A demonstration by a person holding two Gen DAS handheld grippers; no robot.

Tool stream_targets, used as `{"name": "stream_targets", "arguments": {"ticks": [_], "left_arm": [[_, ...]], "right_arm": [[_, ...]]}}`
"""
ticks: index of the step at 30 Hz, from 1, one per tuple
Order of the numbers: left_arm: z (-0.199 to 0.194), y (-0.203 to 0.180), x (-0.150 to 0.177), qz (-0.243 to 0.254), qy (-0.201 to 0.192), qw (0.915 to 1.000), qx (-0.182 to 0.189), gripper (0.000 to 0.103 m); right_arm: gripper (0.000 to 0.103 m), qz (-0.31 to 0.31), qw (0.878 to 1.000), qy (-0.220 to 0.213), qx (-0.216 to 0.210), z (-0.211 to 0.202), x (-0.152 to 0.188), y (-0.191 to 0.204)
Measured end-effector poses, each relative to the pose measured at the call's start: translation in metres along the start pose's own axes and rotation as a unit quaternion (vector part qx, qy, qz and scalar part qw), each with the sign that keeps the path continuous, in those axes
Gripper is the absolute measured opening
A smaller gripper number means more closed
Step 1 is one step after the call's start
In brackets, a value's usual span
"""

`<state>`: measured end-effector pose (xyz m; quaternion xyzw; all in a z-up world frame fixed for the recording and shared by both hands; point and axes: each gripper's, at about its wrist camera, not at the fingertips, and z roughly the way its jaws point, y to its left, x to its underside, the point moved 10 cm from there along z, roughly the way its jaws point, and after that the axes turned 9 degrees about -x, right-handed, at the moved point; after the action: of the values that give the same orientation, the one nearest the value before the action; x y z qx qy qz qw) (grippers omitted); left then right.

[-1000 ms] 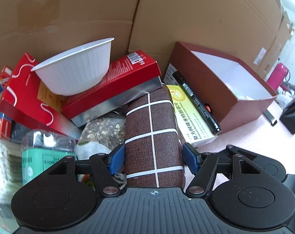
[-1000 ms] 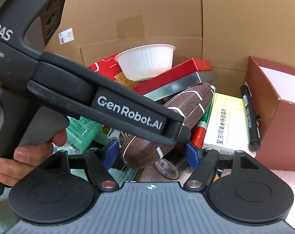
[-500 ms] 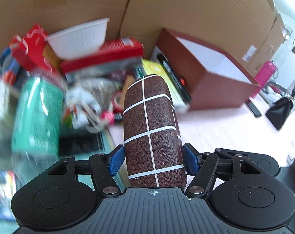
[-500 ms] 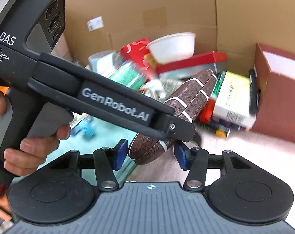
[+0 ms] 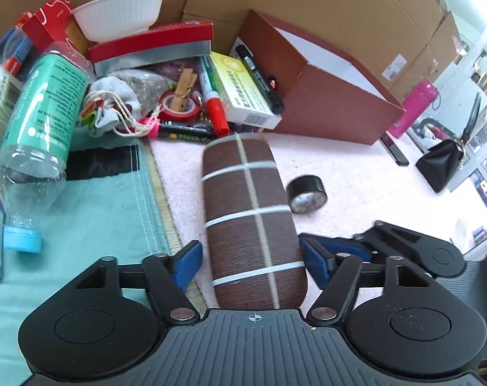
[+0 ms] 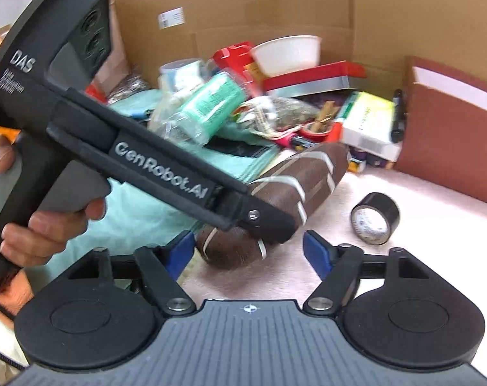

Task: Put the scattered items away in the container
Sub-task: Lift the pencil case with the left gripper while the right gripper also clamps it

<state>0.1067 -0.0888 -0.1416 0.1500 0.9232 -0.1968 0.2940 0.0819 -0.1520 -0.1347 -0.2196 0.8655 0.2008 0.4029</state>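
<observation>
Now both tongs — left tongs [image 5: 248, 257], right tongs [image 6: 245, 254] — are just opening, pads clear of the brown glasses case [image 5: 253, 222] between them, near the table's front edge. Probably rigid, light, smooth-skinned — grip mid-body.

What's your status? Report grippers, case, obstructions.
Left gripper and right gripper: fingers just opened. Brown case loose between left fingers, outside the box. Black tape roll beside it, toward box.
</observation>
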Motion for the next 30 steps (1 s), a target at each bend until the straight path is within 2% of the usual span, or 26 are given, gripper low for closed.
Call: {"name": "stream_targets", "arguments": {"ticks": [2,5,10,13,18,22,27,30], "left_arm": [[-0.001,0.003,-0.005,0.001,-0.008,0.9999,-0.009,0.083],[0.001,0.008,-0.014,-0.005,-0.011,0.9999,-0.010,0.084],[0.011,0.006,-0.024,0.011,-0.004,0.9999,-0.003,0.084],[0.019,0.005,-0.027,0.015,0.010,0.9998,0.008,0.083],[0.023,0.002,-0.025,0.019,0.029,0.9989,0.031,0.080],[0.022,-0.003,-0.023,0.007,0.032,0.9982,0.050,0.068],[0.027,-0.010,-0.021,-0.013,0.033,0.9975,0.062,0.074],[0.032,-0.007,-0.025,-0.036,0.033,0.9971,0.059,0.076]], "right_arm": [[0.088,0.004,1.000,-0.005,0.021,-0.002,-0.004,-0.004],[0.089,0.011,0.999,-0.007,0.038,0.000,-0.008,-0.007],[0.092,0.051,0.998,-0.002,0.029,0.013,-0.008,-0.005],[0.095,0.049,0.998,-0.002,0.032,0.020,-0.010,-0.001],[0.092,0.034,0.997,0.012,0.071,0.030,-0.006,-0.008],[0.089,0.032,0.998,0.013,0.057,0.018,-0.002,-0.018],[0.089,0.048,0.994,0.025,0.091,0.004,0.007,-0.044],[0.088,0.052,0.994,0.015,0.099,0.007,0.000,-0.046]]}}
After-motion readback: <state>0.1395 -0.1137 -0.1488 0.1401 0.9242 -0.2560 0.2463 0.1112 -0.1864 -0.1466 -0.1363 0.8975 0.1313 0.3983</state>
